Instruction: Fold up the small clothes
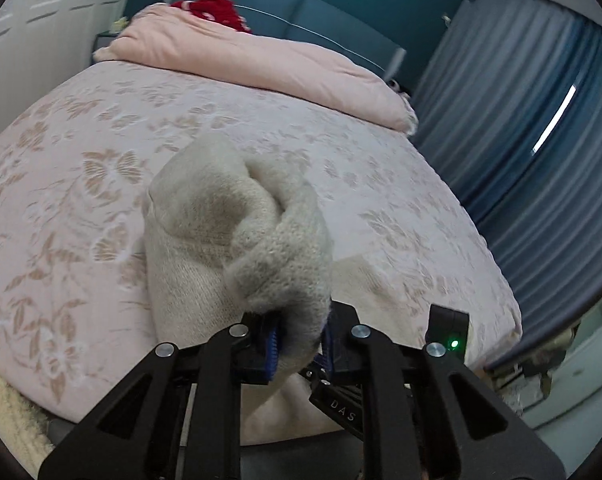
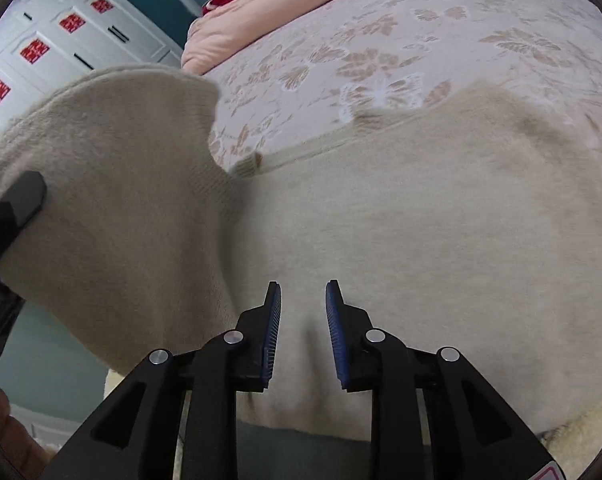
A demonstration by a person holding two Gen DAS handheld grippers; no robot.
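Mid-fold: left gripper (image 1: pixel 299 346) clamped on sweater (image 2: pixel 381 220) edge, lifted off bed (image 1: pixel 61 152). Right gripper (image 2: pixel 303 330) above the flat part, jaws narrowly apart, gripping nothing. Next, probably: carry raised flap across, lay flat.

The sweater (image 1: pixel 237 248) bunches over the left gripper (image 1: pixel 299 344), hiding most of its blue pads (image 1: pixel 272 346) and how much knit is pinched there. In the right wrist view the sweater's near hem runs behind the right gripper (image 2: pixel 303 332) and off the lower edge (its full outline cannot be told). The left gripper shows there only as a dark block cut by the left edge. The red thing (image 1: pixel 215 8) on the quilt (image 1: pixel 241 52) is too small to identify. The curtain (image 1: pixel 541 140) is blurred.
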